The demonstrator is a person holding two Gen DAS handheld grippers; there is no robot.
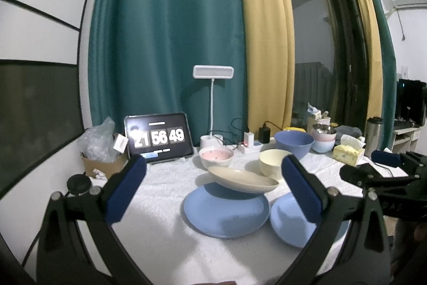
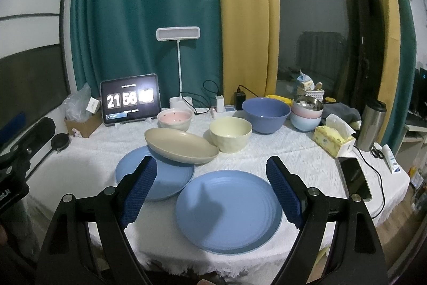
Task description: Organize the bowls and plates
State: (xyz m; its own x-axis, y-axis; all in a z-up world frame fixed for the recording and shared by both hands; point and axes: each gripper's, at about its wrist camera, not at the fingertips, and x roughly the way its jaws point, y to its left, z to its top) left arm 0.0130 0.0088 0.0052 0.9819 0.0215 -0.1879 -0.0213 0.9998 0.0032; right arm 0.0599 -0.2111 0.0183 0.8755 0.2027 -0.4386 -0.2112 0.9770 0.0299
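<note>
Dish (image 2: pixel 181 148), beige and oval, rests tilted on a blue plate (image 2: pixel 160 178) at 11 o'clock from the released right gripper (image 2: pixel 210 191); left gripper (image 1: pixel 213 188) released.

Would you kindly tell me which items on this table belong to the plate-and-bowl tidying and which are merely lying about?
For the job:
left round blue plate
right round blue plate
tilted beige oval dish
pale yellow bowl
pink-lined white bowl
large blue bowl

Lying about:
tablet clock
white desk lamp
yellow tissue box
steel flask
black phone
</note>
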